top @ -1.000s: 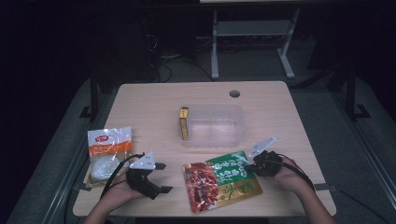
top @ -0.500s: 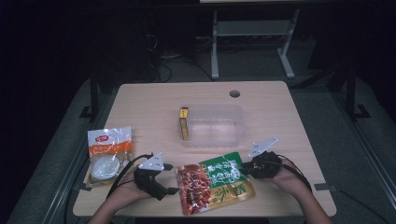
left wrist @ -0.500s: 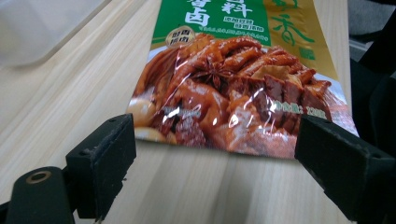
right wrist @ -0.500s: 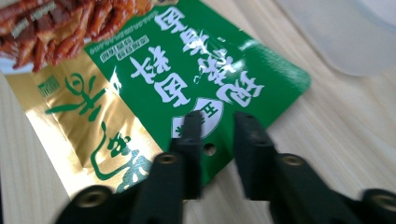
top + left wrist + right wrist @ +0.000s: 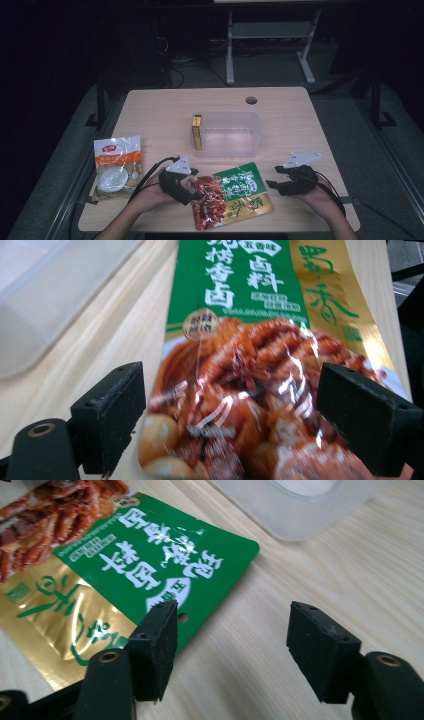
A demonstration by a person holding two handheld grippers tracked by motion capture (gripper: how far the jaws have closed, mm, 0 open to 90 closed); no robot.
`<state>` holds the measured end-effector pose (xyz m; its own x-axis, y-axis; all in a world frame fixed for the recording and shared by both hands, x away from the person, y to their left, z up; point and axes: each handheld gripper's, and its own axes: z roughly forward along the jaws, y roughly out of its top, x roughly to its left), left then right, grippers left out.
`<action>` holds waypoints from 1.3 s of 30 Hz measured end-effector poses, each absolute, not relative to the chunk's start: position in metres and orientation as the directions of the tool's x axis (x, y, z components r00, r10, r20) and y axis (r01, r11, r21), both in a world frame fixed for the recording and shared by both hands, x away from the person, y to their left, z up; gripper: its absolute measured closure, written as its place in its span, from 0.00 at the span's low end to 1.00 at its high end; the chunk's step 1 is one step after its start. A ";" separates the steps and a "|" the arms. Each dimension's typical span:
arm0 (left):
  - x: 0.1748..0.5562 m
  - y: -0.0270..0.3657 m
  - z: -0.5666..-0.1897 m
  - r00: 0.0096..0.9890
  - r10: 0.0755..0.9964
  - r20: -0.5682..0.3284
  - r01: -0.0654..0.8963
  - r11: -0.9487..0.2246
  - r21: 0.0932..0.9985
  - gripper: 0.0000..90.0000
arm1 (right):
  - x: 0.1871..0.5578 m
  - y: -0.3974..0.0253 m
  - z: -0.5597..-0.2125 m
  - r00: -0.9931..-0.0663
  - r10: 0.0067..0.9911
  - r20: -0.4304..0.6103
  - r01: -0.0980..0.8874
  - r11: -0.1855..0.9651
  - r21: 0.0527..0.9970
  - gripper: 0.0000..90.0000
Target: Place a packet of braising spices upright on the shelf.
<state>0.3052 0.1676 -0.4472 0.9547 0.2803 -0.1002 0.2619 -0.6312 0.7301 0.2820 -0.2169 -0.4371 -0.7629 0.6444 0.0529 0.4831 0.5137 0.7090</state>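
The left gripper [image 5: 225,410] stood wide astride the near end of the sauce packet [image 5: 231,195], lying near the table's front edge; pickup step, closing next; the right gripper [image 5: 232,645] gaped empty beside it.

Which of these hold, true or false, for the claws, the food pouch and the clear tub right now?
1. The left claw is open, its jaws on either side of the food pouch. True.
2. The right claw is shut on the pouch's corner. False: it is open, with bare table between its jaws and the pouch beside one jaw.
3. The pouch lies inside the clear tub. False: it lies flat on the table, in front of the tub.
4. A yellow box stands against the tub's left wall. True.
5. The white and orange bag lies between the two claws. False: it lies at the table's left edge, left of the left claw.
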 end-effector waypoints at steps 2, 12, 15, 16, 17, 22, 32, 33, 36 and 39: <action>0.310 0.163 -0.447 0.957 0.272 -0.103 0.258 -0.632 0.730 0.13 | 0.281 -0.218 -0.438 -0.753 0.656 0.051 0.490 0.507 0.709 0.39; 0.315 0.144 -0.458 0.964 0.249 -0.092 0.242 -0.682 0.690 0.13 | 0.283 -0.228 -0.439 -0.725 0.688 0.036 0.481 0.468 0.741 0.36; 0.314 0.141 -0.461 0.963 0.250 -0.098 0.247 -0.682 0.688 0.13 | 0.285 -0.230 -0.441 -0.727 0.685 0.033 0.477 0.470 0.743 0.36; 0.314 0.140 -0.462 0.963 0.250 -0.096 0.247 -0.687 0.683 0.13 | 0.286 -0.230 -0.441 -0.725 0.688 0.038 0.481 0.465 0.743 0.36; 0.314 0.140 -0.462 0.963 0.250 -0.096 0.247 -0.687 0.683 0.13 | 0.286 -0.230 -0.441 -0.725 0.688 0.038 0.481 0.465 0.743 0.36; 0.317 0.137 -0.466 0.963 0.247 -0.108 0.252 -0.687 0.682 0.13 | 0.288 -0.232 -0.441 -0.726 0.687 0.034 0.477 0.467 0.745 0.36; 0.317 0.136 -0.470 0.965 0.244 -0.100 0.246 -0.696 0.675 0.12 | 0.288 -0.232 -0.442 -0.725 0.688 0.030 0.479 0.473 0.740 0.36; 0.317 0.136 -0.470 0.965 0.244 -0.100 0.246 -0.696 0.675 0.12 | 0.288 -0.232 -0.442 -0.725 0.688 0.030 0.479 0.473 0.740 0.36; 0.319 0.138 -0.470 0.963 0.251 -0.100 0.251 -0.694 0.675 0.12 | 0.288 -0.233 -0.442 -0.725 0.688 0.027 0.478 0.475 0.739 0.36; 0.318 0.138 -0.470 0.964 0.247 -0.093 0.244 -0.695 0.676 0.12 | 0.288 -0.233 -0.442 -0.727 0.687 0.021 0.475 0.481 0.737 0.36</action>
